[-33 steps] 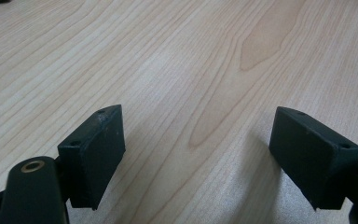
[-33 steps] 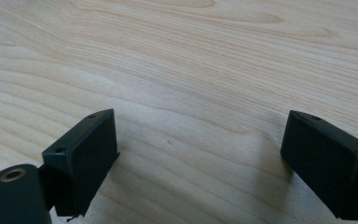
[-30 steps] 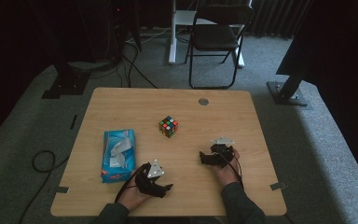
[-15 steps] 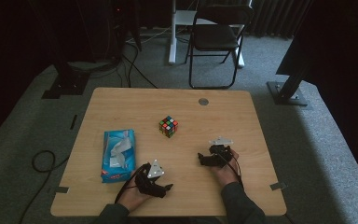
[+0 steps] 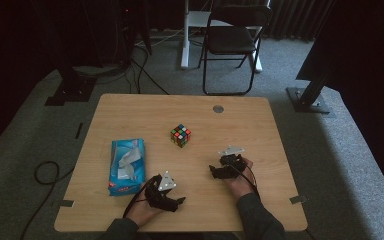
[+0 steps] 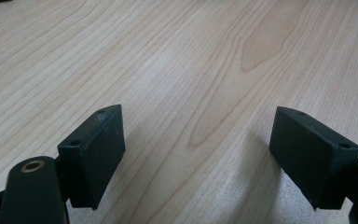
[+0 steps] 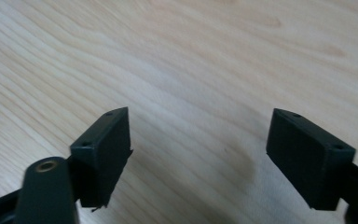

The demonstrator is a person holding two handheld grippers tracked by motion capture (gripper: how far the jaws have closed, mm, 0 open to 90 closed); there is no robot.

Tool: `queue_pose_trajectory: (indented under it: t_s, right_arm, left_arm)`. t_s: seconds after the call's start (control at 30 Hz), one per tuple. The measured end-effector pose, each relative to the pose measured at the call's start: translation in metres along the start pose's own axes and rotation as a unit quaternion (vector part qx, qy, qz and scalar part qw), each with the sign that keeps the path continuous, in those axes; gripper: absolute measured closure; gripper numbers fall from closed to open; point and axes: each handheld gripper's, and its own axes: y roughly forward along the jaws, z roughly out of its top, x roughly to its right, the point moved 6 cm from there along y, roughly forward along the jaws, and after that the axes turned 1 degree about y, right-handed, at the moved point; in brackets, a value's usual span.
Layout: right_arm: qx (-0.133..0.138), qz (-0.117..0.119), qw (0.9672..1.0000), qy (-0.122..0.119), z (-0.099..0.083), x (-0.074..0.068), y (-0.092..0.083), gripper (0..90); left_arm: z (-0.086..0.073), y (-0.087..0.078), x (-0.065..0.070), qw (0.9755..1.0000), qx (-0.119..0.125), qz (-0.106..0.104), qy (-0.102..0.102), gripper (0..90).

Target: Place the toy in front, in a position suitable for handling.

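Right hand-held gripper (image 5: pixel 215 171) low over the surface (image 5: pixel 260 130), jaws spread with bare wood between them; they had just been closing a little, on nothing. Left hand-held gripper (image 5: pixel 179 201) likewise spread, empty, resting nearer my edge.

The cube (image 5: pixel 180 135) sat beyond both, closer to the right hand-held gripper, with the tissue pack (image 5: pixel 125 165) off to the cube's left, just beside the left hand-held gripper.

I judged the risks: the cube stood turned, one corner toward me, so jaws arriving square-on could meet edges, not faces, and spin or skid it across the smooth wood. Narrowed jaws might clip its top.

No long axis to the cube; its faces ran diagonal to the surface's edges.
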Motion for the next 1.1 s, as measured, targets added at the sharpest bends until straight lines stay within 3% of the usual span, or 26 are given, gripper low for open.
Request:
queue_pose_trajectory:
  t_s: [0.43, 0.57, 0.83, 1.1]
  right_arm:
    - [0.031, 0.023, 0.9991, -0.018, 0.030, -0.014, -0.003, 28.4]
    - [0.032, 0.040, 0.9984, -0.024, 0.036, -0.021, 0.001, 25.0]
    - [0.041, 0.048, 0.9971, -0.041, 0.058, -0.030, 0.009, 21.0]
    - [0.045, 0.056, 0.9969, -0.032, 0.075, -0.032, 0.024, 15.7]
  left_arm:
    - [0.000, 0.000, 0.000, 1.0000, 0.001, 0.000, -0.001, 18.4]
    - [0.000, 0.000, 0.000, 1.0000, 0.002, 0.000, -0.003, 18.3]
    - [0.000, 0.000, 0.000, 1.0000, 0.001, 0.001, -0.001, 18.3]
    - [0.000, 0.000, 0.000, 1.0000, -0.001, 0.001, 0.000, 18.4]
